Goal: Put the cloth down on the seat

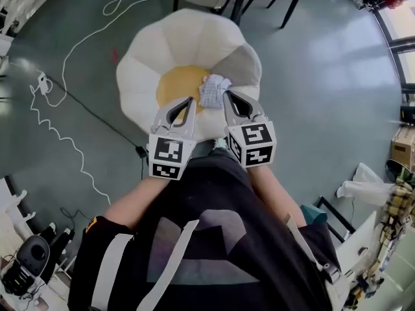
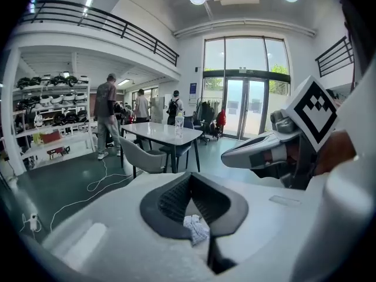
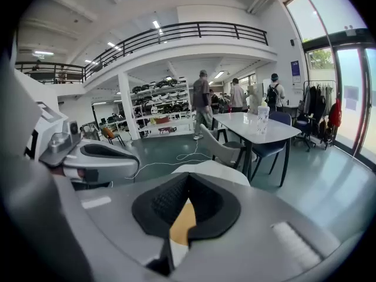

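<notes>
A crumpled white cloth (image 1: 214,90) with a blue pattern lies on the flower-shaped seat (image 1: 149,63), at the right edge of its yellow middle (image 1: 178,83). My left gripper (image 1: 190,100) hangs above the seat's near edge, just left of the cloth, jaws shut and empty. My right gripper (image 1: 226,94) hovers just right of the cloth, also shut on nothing. In the left gripper view the cloth (image 2: 197,228) shows below the closed left gripper (image 2: 190,176). The right gripper view shows the yellow middle (image 3: 183,223) under the closed right gripper (image 3: 188,176).
A white cable (image 1: 65,135) and a black cable (image 1: 97,115) run over the grey floor left of the seat. A table with chairs (image 2: 161,133) stands beyond it. Several people stand near shelves (image 3: 158,107). A cardboard box (image 1: 403,144) sits at the right.
</notes>
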The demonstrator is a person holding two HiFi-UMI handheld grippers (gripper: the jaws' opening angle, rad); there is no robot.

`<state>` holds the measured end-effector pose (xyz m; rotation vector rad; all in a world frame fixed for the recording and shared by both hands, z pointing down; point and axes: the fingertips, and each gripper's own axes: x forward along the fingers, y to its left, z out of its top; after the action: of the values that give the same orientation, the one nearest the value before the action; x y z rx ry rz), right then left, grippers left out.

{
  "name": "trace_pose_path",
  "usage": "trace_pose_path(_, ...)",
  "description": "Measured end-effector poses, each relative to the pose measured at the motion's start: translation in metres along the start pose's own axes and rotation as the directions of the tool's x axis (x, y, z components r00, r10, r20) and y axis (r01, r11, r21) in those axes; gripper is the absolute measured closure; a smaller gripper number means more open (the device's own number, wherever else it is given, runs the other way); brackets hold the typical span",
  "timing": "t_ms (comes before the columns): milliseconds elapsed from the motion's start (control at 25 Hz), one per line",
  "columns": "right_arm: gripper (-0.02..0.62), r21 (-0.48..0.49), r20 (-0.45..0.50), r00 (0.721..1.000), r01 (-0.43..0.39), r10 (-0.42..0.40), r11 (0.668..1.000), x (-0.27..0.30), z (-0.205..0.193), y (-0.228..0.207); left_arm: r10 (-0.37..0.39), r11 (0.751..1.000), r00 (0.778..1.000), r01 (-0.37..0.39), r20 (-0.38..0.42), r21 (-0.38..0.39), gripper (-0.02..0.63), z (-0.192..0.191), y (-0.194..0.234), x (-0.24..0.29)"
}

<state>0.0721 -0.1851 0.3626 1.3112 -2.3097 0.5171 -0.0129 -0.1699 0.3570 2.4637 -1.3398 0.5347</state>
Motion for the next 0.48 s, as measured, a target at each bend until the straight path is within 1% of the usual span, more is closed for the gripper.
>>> trace_pose_path(200,0.595,-0.027,0.056,0.998,0.033,-0.032,0.999,-0.024,0.018,0.025,-0.020,1.000,0.998,0.019,0.066,0.020,0.606,0.021,0.006,-0.026)
trace_pose_path(480,0.595,-0.017,0.129,0.989,0.082,-0.079,0.996,-0.060,0.042,0.050,-0.046,0.999,0.986,0.043,0.160,0.021,0.606,0.050,0.004,-0.070)
